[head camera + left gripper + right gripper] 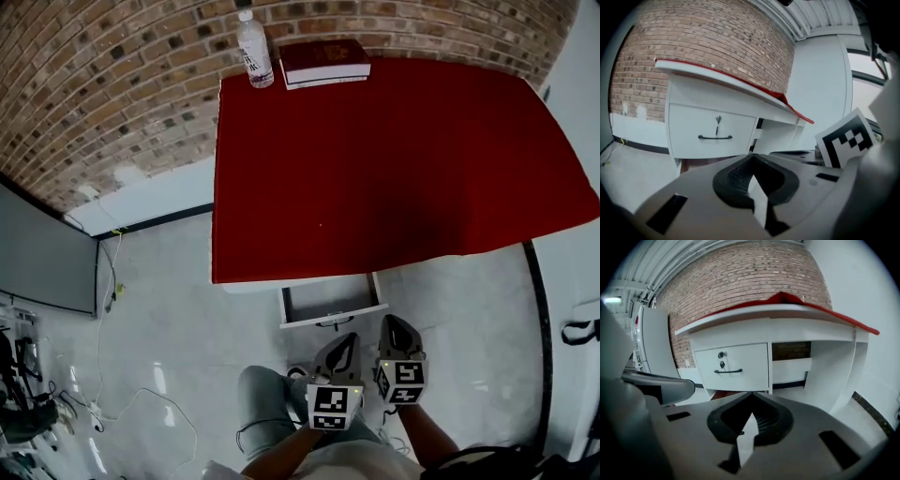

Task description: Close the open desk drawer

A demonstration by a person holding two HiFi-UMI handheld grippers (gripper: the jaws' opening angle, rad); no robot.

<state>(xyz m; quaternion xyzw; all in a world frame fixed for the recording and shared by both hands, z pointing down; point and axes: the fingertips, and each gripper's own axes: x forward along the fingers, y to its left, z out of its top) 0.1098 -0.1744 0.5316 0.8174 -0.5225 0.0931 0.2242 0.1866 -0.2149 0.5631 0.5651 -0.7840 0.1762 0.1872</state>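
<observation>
The white desk with a red top [394, 159] stands against a brick wall. Its drawer [333, 305] is pulled out under the front edge, left of the knee space. My left gripper [339, 354] and right gripper [398, 337] hang side by side just in front of the drawer, apart from it, both shut and empty. In the left gripper view the drawer front [712, 133] with its black handle [715, 137] and a key lies beyond the shut left gripper [751, 159]. In the right gripper view the drawer front [733, 366] and handle [728, 371] are ahead and slightly left of the right gripper [752, 397].
A water bottle [254, 52] and a red book [324, 62] sit at the desk's back edge. Cables [103, 309] trail on the pale floor to the left, beside a grey panel [47, 253]. The person's leg [267, 403] is below the grippers.
</observation>
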